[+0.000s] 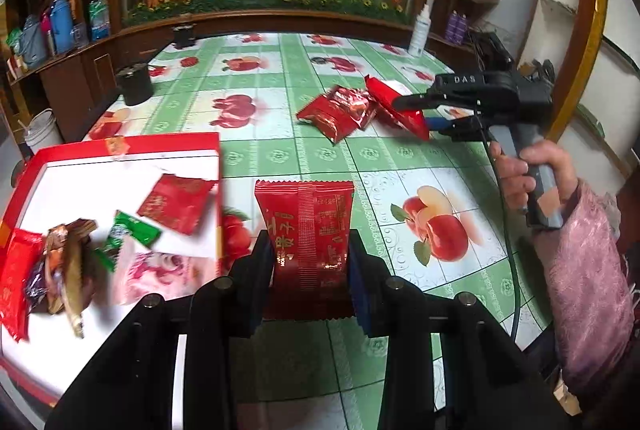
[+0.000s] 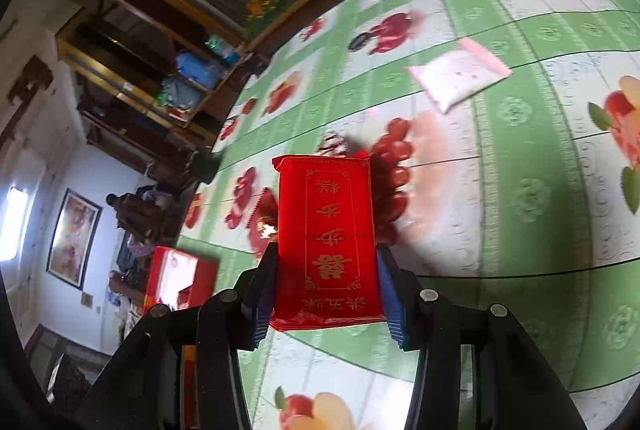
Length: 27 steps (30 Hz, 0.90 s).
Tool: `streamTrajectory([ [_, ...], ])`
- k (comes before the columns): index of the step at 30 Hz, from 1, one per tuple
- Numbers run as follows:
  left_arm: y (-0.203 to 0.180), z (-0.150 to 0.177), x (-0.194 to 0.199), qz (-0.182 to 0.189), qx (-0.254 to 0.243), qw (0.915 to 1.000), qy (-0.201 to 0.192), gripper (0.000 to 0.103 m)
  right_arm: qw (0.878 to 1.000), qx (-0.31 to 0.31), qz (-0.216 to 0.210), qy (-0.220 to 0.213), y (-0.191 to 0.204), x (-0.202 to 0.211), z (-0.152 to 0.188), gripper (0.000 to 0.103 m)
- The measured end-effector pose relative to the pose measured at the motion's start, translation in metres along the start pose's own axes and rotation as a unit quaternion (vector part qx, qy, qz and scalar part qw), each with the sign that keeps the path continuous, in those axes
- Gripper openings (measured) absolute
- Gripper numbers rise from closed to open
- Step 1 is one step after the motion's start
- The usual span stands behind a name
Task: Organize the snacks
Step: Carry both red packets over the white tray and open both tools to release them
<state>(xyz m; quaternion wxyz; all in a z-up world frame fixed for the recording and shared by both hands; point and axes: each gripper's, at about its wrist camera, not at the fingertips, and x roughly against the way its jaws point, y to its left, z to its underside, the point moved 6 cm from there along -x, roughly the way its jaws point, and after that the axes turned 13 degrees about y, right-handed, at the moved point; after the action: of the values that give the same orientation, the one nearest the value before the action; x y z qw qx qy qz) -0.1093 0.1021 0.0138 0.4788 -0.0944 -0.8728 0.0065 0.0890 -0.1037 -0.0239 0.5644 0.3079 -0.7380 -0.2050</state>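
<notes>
Holding 2 packs: left gripper [image 1: 310, 254] clamps the dark red crinkle-edged foil sachet [image 1: 306, 226] beside the red-rimmed cardboard tray [image 1: 120, 146]; right gripper [image 2: 324, 294] pinches a flat glossy red packet [image 2: 326, 230] over the table; reckon slick foil could slip out.

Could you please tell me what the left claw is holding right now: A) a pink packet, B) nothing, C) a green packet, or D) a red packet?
D: the left claw is shut on a red packet, beside the box.
</notes>
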Motion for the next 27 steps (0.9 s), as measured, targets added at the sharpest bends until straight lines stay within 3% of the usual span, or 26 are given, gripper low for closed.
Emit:
streamTrajectory([
  [27, -0.013, 0.006, 0.005, 0.006, -0.009, 0.9999, -0.003, 0.033, 0.998, 0.062, -0.004, 0.005, 0.039, -0.009, 0.016, 0.047],
])
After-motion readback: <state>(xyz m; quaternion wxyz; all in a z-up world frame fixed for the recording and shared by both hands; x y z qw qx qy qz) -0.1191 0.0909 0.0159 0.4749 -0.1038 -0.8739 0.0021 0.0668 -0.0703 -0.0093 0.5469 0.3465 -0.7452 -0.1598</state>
